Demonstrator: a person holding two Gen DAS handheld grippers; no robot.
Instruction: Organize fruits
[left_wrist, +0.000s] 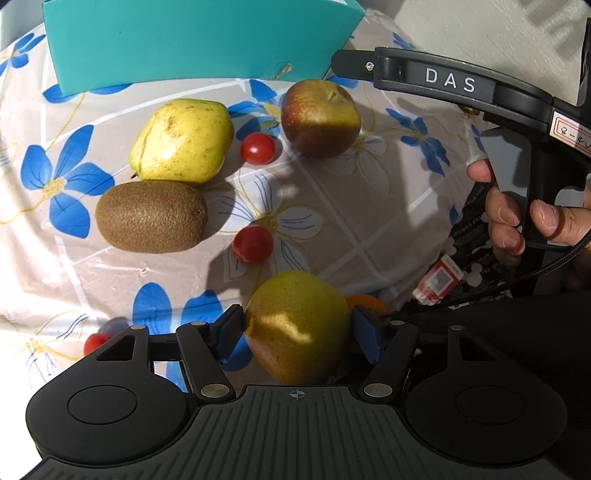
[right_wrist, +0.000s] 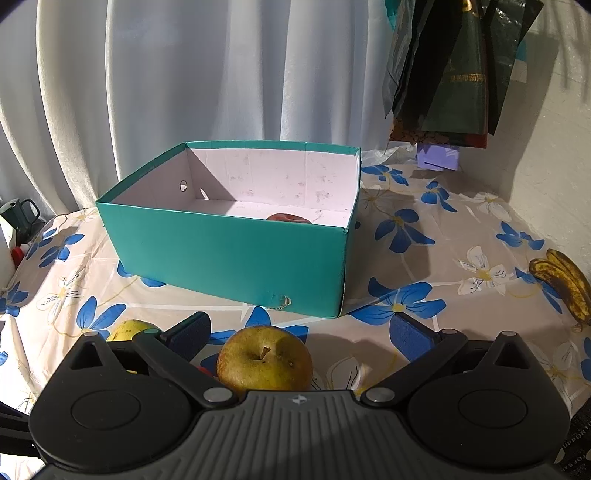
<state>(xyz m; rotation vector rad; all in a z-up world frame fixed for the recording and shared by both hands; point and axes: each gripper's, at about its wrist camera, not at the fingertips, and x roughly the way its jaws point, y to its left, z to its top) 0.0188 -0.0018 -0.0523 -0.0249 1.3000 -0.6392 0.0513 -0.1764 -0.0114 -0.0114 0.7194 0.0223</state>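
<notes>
Left wrist view: the left gripper (left_wrist: 297, 326) sits at the bottom centre of the frame with a yellow-green pear (left_wrist: 297, 326) between its two fingers. Left pad just beside the pear's left flank, right blue pad (left_wrist: 367, 334) at its right flank; whether either pad presses on the skin cannot be told. Jaws stand about half apart. An orange fruit (left_wrist: 369, 302) peeks out behind the right finger. Above, on the flowered tablecloth (left_wrist: 351, 229): a kiwi (left_wrist: 151, 217) at centre left, a second yellow pear (left_wrist: 183, 140) touching it from above, a reddish apple (left_wrist: 320, 118) at upper centre. One cherry tomato (left_wrist: 258, 148) lies between the pear and the apple, another (left_wrist: 253, 244) just above the held-between pear, a third (left_wrist: 95, 342) at lower left beside the gripper. Teal box (left_wrist: 199, 44) fills the top of the frame. At right, a hand (left_wrist: 517, 214) grips the handle of the other gripper. Right wrist view: the right gripper (right_wrist: 299, 338) has its jaws wide apart and empty; the apple (right_wrist: 264, 363) lies low between the fingers, touching neither pad. The teal box (right_wrist: 229, 254) stands beyond at centre, open-topped, a reddish fruit (right_wrist: 288, 218) inside. Spotted bananas (right_wrist: 565, 284) at the right edge.
</notes>
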